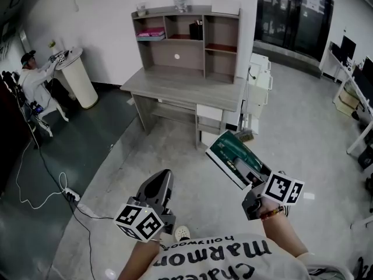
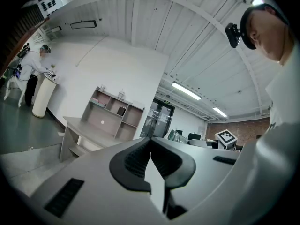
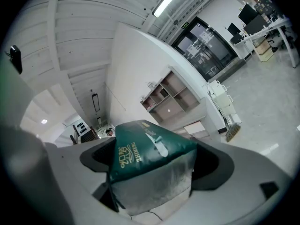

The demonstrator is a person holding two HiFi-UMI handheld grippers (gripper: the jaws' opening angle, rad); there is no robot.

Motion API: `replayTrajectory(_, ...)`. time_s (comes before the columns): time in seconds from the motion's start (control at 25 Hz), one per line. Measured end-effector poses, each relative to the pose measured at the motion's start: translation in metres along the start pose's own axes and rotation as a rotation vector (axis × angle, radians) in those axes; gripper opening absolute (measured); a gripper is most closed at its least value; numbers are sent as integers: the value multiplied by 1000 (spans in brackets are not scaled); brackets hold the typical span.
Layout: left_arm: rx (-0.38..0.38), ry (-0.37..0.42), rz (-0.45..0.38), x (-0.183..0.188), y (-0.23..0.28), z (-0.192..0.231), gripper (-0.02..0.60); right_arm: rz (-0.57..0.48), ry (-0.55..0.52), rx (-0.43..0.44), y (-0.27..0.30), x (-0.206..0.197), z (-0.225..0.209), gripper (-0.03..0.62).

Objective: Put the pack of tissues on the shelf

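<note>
A green and grey pack of tissues (image 1: 234,157) is clamped in my right gripper (image 1: 245,174), jaws spread wide around it; in the right gripper view the pack (image 3: 150,165) fills the space between the dark pads. The wooden shelf unit (image 1: 187,39) stands on a desk (image 1: 182,89) against the white wall, well ahead of both grippers. The same shelf (image 3: 169,96) shows small and far off in the right gripper view. My left gripper (image 1: 158,188) hangs lower left, jaws closed together with nothing between them (image 2: 150,158).
A pink item (image 1: 150,34) lies in the top left cubby and dark books (image 1: 196,30) in the middle one. A broom (image 1: 247,115) leans by white drawers right of the desk. A person (image 1: 34,80) works at a round white stand far left. Cables trail over the floor.
</note>
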State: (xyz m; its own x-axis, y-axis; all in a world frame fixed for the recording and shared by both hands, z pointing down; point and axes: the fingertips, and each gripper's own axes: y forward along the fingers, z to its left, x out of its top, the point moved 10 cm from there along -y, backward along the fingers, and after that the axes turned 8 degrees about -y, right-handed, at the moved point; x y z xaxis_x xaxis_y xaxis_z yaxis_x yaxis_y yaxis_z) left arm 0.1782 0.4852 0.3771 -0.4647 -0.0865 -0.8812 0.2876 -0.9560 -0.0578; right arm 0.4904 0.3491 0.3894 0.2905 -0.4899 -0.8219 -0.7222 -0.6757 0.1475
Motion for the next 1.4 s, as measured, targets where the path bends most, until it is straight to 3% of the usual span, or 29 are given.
replayTrajectory(0.12,-13,17,-15,21,12,18,18,-33,-6,-5,24,14,6,503)
replayTrajectory(0.32,-17,28,-21,57,28,59,18,-86,75,24,75,28,21,502)
replayTrajectory(0.64,-56,75,-19,108,44,118,18,-133,59,27,145,27,51,500)
replayTrajectory(0.88,-42,43,-5,108,38,158,18,-102,61,37,178,8,65,500)
replayTrajectory(1.4,4,-23,44,94,47,191,18,-17,61,-6,214,-6,53,499)
